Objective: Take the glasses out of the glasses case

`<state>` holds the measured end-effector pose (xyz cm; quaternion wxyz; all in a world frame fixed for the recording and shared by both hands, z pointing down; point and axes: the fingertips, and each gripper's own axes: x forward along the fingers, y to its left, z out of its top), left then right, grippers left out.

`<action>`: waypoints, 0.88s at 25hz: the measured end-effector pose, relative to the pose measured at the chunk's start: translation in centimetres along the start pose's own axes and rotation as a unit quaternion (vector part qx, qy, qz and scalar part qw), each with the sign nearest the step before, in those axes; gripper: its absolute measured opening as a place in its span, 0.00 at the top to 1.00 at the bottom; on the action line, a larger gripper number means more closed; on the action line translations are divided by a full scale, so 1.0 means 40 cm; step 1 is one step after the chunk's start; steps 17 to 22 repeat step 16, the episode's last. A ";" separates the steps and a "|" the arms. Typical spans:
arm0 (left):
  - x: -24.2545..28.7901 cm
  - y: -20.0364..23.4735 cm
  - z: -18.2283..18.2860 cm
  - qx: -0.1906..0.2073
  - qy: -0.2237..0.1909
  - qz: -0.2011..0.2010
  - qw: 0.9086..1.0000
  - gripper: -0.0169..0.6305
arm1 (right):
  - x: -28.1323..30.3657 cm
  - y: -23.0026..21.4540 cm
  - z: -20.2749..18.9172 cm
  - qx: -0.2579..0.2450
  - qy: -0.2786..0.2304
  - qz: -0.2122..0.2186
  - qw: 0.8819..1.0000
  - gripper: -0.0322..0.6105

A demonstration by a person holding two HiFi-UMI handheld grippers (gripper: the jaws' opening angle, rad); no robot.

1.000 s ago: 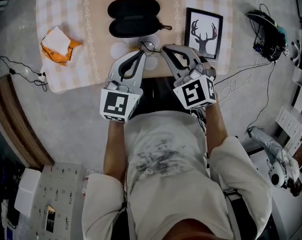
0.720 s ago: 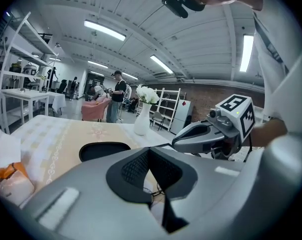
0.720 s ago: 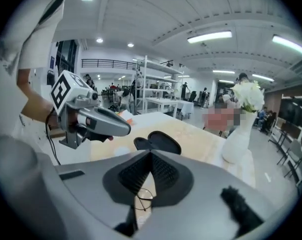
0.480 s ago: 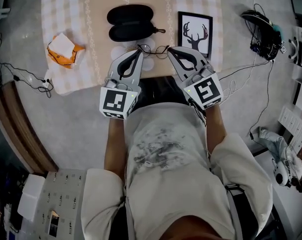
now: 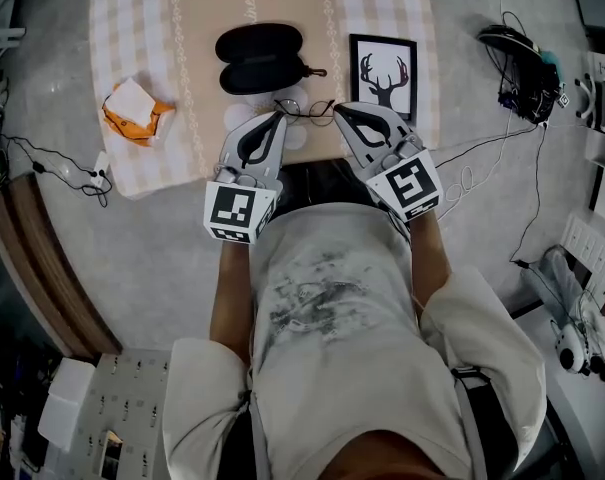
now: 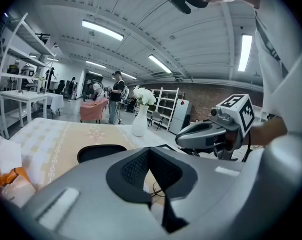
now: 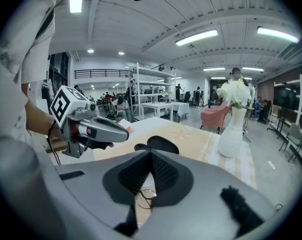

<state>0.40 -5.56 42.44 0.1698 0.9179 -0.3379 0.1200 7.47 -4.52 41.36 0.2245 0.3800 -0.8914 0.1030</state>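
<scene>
The black glasses case (image 5: 260, 58) lies open on the checked tablecloth, and nothing shows inside it. The thin-framed glasses (image 5: 304, 108) rest on the table just in front of the case, near the table's front edge. My left gripper (image 5: 278, 116) is shut and points at the left side of the glasses. My right gripper (image 5: 339, 110) is shut just to their right. Neither one holds anything. In the left gripper view the glasses (image 6: 158, 186) show below the closed jaws, with the case (image 6: 101, 152) behind. The right gripper view shows the glasses (image 7: 143, 198) and case (image 7: 158, 144) the same way.
A framed deer picture (image 5: 383, 73) lies right of the case. An orange and white packet (image 5: 135, 111) sits at the table's left. A white vase of flowers (image 7: 232, 129) stands at the far end. Cables and gear (image 5: 527, 63) lie on the floor to the right.
Both grippers have drawn back a little toward the table's front edge and stay shut. The glasses remain on the table between the tips.
</scene>
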 end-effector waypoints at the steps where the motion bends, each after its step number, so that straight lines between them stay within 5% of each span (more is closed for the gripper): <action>1: -0.001 0.000 0.001 0.000 0.000 0.000 1.000 0.96 | 0.000 0.001 0.000 0.001 0.000 0.000 1.000 0.92; 22: 0.002 0.003 0.003 0.005 0.003 0.003 1.000 0.96 | 0.012 0.012 0.002 -0.007 0.008 0.017 1.000 0.93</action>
